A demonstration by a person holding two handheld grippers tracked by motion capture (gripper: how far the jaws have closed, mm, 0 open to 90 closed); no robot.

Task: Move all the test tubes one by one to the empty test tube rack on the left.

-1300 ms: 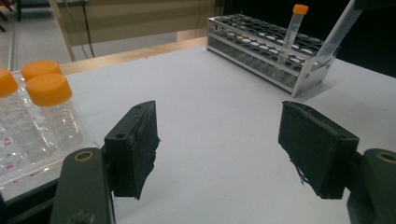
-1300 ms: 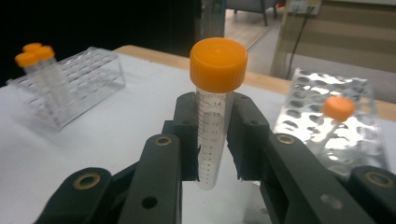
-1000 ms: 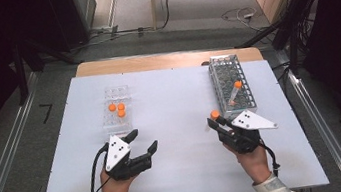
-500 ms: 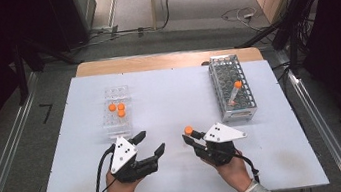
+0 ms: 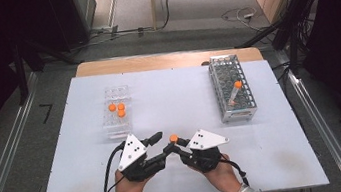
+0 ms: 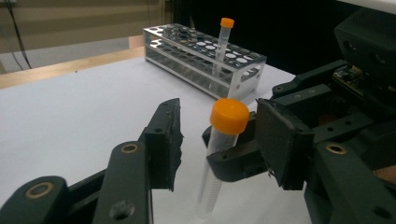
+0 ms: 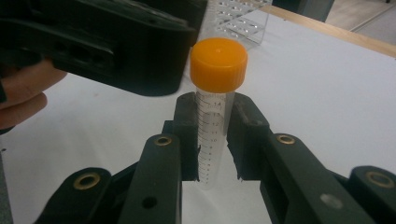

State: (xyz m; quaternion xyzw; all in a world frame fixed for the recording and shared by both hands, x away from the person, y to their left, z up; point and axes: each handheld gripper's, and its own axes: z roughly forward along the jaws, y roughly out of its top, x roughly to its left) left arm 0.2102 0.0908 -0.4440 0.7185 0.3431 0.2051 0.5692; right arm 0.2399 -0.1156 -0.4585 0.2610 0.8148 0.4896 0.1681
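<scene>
Orange-capped tube upright, pinched by right gripper.

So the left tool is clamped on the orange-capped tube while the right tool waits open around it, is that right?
Swap the tools. The right tool is clamped on the orange-capped tube, as the right gripper view shows, with both jaws pressed against its sides. The left tool is the one waiting open around it: in the left gripper view its jaws stand apart on either side of the tube without touching it.

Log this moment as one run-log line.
right gripper: shut on tube | left gripper: open around orange cap | rack: one tube
</scene>
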